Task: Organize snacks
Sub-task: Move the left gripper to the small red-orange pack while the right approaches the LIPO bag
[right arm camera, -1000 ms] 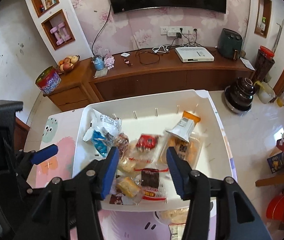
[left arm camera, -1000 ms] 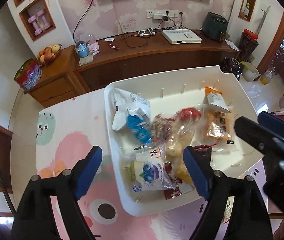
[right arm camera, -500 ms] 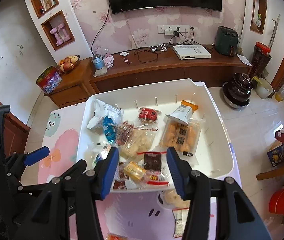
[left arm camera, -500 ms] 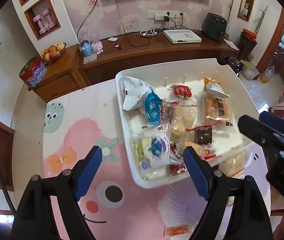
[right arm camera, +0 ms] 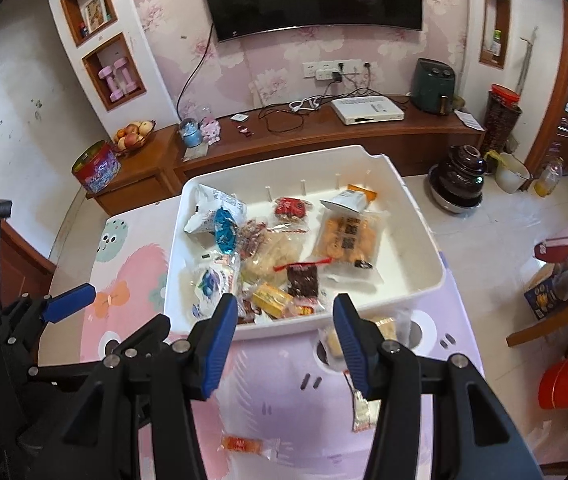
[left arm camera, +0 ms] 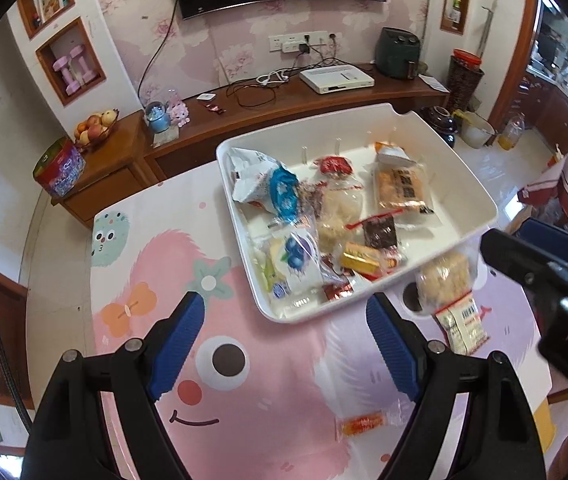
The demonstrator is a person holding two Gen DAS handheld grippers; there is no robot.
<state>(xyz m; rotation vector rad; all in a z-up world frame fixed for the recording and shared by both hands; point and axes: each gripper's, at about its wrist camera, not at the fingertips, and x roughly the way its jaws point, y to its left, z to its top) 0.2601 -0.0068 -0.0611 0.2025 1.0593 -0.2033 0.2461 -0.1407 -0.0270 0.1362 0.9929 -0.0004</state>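
Observation:
A white bin (left arm camera: 463, 168) (right arm camera: 419, 220) holds several snack packets on the pink cartoon table mat (left arm camera: 244, 380). A clear bag of pale puffs (left arm camera: 445, 280) (right arm camera: 333, 344) lies on the mat just in front of the bin's near right corner. A small orange candy (left arm camera: 363, 426) (right arm camera: 242, 445) lies nearer on the mat. My left gripper (left arm camera: 284, 344) is open and empty above the mat in front of the bin. My right gripper (right arm camera: 285, 344) is open and empty, to the right of the left one, over the bin's near edge.
A wooden TV cabinet (left arm camera: 284, 104) with a white box, cables and a fruit bowl runs behind the table. A dark pot (right arm camera: 459, 178) and a red basin (right arm camera: 567, 380) stand on the tiled floor to the right. A red tin (left arm camera: 59, 168) sits on the left cabinet.
Both grippers have drawn back toward me and away from the bin. The puff bag and the orange candy on the mat have come into view. Both stay open.

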